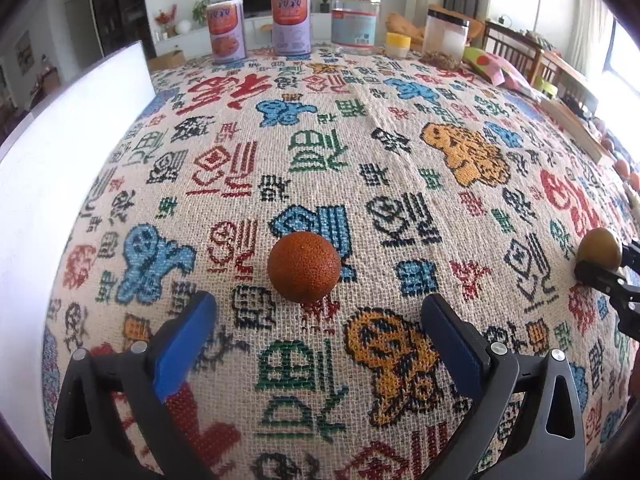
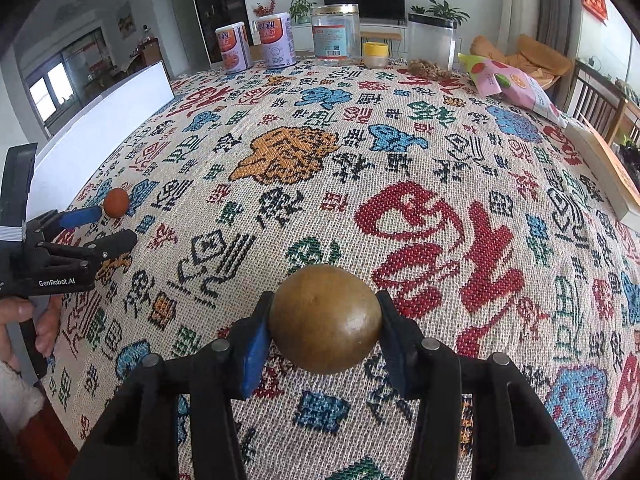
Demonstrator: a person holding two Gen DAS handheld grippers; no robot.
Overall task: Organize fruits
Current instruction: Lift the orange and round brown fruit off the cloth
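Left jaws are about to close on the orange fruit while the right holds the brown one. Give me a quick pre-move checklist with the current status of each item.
1. Left gripper open wide enough for the orange fruit: ok.
2. Orange fruit centred between the jaws: ok, though it lies ahead of the tips, so advance first.
3. Orange fruit resting on the patterned tablecloth, nothing touching it: ok.
4. Right gripper shut on the brown fruit, pads on both sides: ok.
5. Right gripper apart from the left one's path: ok, it sits off to the right.
6. Drop-off container for the fruits: cannot tell, none is clearly identifiable.
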